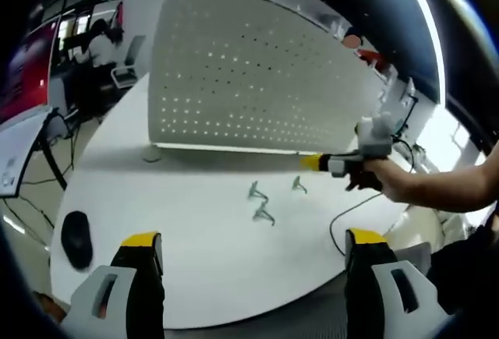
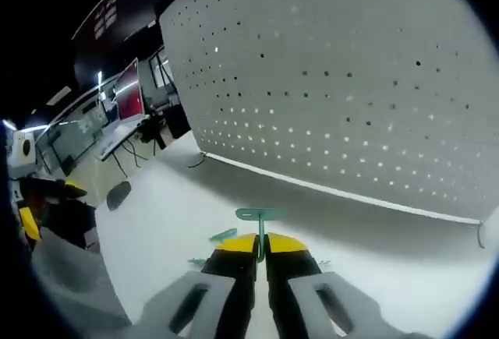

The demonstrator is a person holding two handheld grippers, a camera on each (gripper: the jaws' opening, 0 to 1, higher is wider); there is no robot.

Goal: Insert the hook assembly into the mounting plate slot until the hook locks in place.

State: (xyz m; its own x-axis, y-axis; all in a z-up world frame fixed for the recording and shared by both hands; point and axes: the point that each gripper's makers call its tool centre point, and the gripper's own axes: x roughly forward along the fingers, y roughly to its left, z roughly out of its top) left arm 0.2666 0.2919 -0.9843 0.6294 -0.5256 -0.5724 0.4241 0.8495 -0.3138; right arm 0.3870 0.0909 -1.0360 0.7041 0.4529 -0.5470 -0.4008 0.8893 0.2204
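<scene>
The right gripper [image 2: 260, 247] pinches one green hook [image 2: 260, 216] near the white board [image 2: 351, 90], not in a hole yet, while the left gripper [image 1: 253, 249] waits open over the table [image 1: 195, 230].

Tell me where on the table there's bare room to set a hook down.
Bare tabletop lies between the black mouse and the loose hooks, and along the pegboard foot. It is crowded right of the hooks, where the right gripper and a cable come in.
</scene>
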